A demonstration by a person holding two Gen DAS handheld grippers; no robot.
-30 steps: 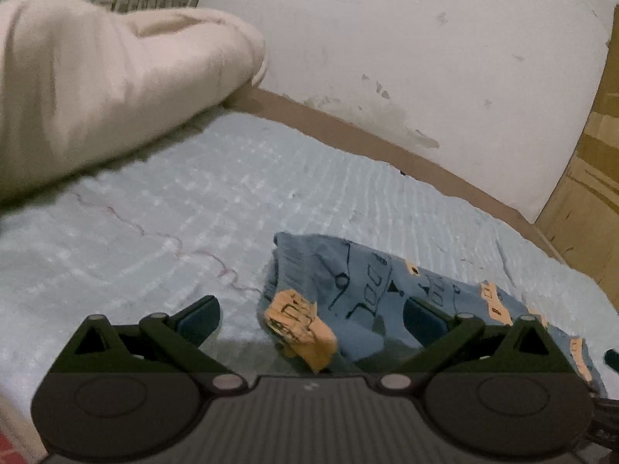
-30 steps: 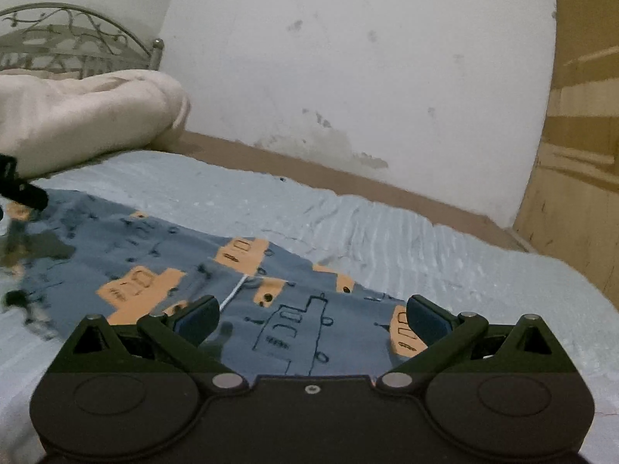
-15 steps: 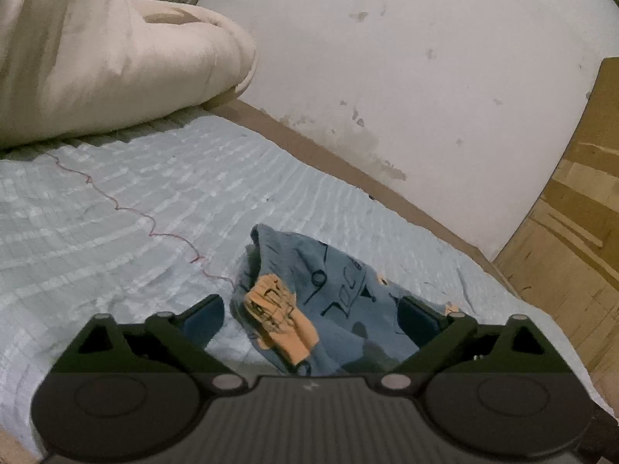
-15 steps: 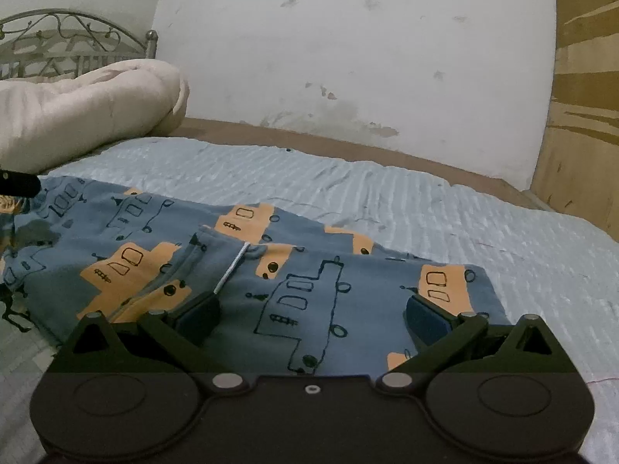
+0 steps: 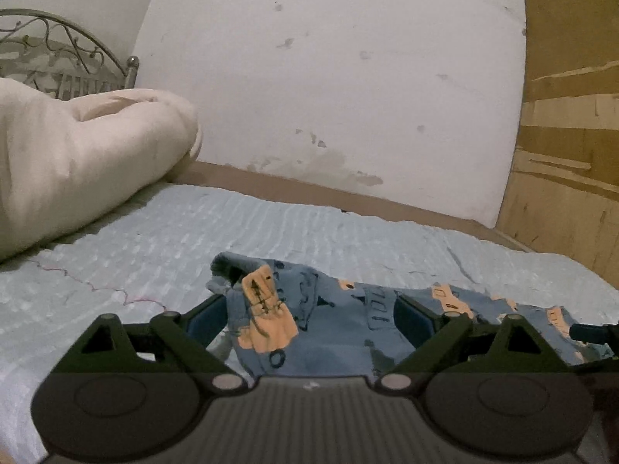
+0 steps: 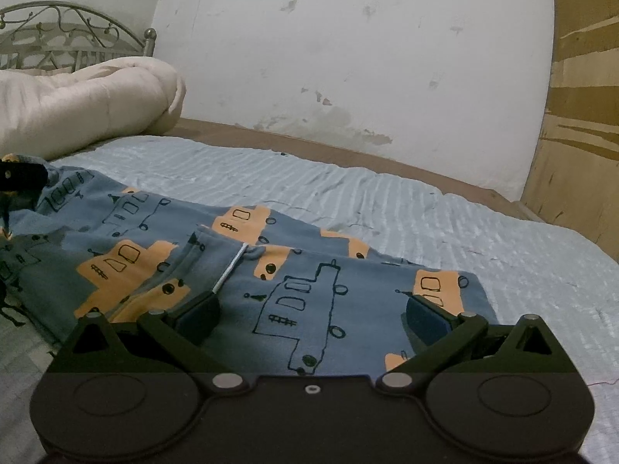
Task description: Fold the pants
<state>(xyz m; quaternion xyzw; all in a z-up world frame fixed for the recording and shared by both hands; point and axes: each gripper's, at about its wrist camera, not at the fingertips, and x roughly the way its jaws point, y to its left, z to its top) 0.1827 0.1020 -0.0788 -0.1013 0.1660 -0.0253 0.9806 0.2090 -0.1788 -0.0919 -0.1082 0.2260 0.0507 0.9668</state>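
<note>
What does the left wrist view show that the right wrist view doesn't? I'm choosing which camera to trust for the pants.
Only the left wrist view shows a bunched, raised end of the pants between the open left gripper fingers. Only the right wrist view shows the pants spread flat, with a white drawstring, ahead of the open right gripper. Both show the blue bedsheet, cream comforter, metal headboard and white wall.

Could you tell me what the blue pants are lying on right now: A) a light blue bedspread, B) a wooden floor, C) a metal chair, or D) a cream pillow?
A: the pants lie spread on the light blue bedspread, apart from the cream bedding.
</note>
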